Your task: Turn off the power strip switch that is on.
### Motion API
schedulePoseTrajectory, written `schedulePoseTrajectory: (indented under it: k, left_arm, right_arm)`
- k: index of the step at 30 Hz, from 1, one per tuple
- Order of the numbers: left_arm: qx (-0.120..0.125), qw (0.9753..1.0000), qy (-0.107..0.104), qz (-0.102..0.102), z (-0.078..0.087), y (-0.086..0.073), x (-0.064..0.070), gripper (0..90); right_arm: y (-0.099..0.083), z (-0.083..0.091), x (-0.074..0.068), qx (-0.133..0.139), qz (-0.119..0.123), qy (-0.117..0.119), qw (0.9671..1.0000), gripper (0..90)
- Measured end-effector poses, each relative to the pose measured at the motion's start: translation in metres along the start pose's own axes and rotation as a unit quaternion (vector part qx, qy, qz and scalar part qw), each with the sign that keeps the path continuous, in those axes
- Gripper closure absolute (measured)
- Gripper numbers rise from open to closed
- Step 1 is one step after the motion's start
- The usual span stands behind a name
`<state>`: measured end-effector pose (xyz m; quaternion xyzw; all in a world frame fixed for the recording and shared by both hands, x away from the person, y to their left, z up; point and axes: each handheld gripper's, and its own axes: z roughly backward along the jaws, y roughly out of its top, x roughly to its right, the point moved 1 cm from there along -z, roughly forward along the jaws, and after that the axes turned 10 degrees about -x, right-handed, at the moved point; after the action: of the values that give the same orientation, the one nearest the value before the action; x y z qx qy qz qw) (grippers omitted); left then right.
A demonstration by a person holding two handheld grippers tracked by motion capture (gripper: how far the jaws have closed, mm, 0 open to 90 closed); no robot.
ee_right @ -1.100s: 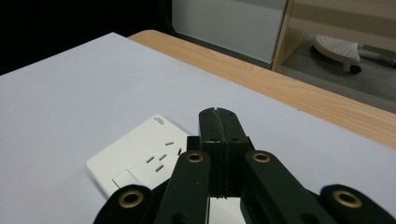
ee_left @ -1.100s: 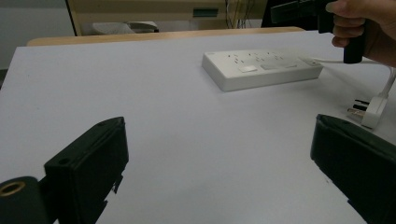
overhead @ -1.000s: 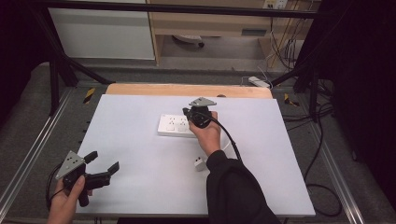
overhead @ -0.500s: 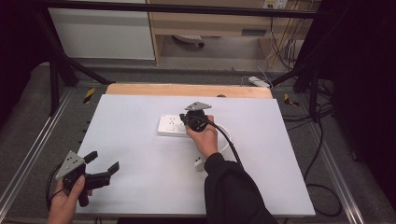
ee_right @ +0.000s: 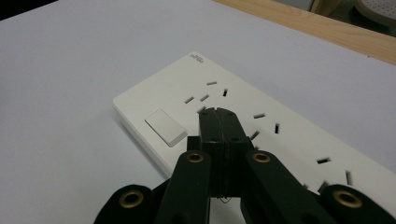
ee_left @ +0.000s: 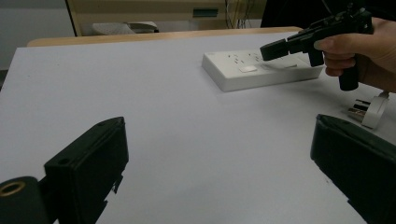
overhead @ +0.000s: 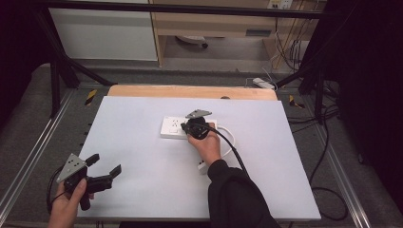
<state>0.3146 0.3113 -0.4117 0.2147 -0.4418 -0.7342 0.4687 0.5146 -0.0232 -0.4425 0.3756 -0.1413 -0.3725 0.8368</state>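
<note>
**Closed right gripper over the power strip, left gripper spread at the near corner**

The white power strip (overhead: 183,128) lies mid-table on the white table (overhead: 142,118), towards the far side; the right gripper (overhead: 190,127) hangs over it. The right gripper view shows its jaws pressed together, empty, tips above the sockets just beside the strip's rocker switch (ee_right: 165,127); the high view hides this. The left gripper (overhead: 105,167) sits at the near left corner, jaws spread wide, gripping nothing. The left gripper view reveals a white plug (ee_left: 369,111) lying near the right hand (ee_left: 369,51), prongs visible.
</note>
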Motion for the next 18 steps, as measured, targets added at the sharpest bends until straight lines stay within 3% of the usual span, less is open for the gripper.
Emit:
schedulePoseTrajectory:
  k: [18]
  left_arm:
    - [0.000, 1.0000, 0.000, 0.000, 0.0000, 0.0000, 0.0002, 4.1]
  right_arm:
    - [-0.0045, -0.0021, -0.0044, -0.006, 0.006, 0.002, 1.0000, 90.0]
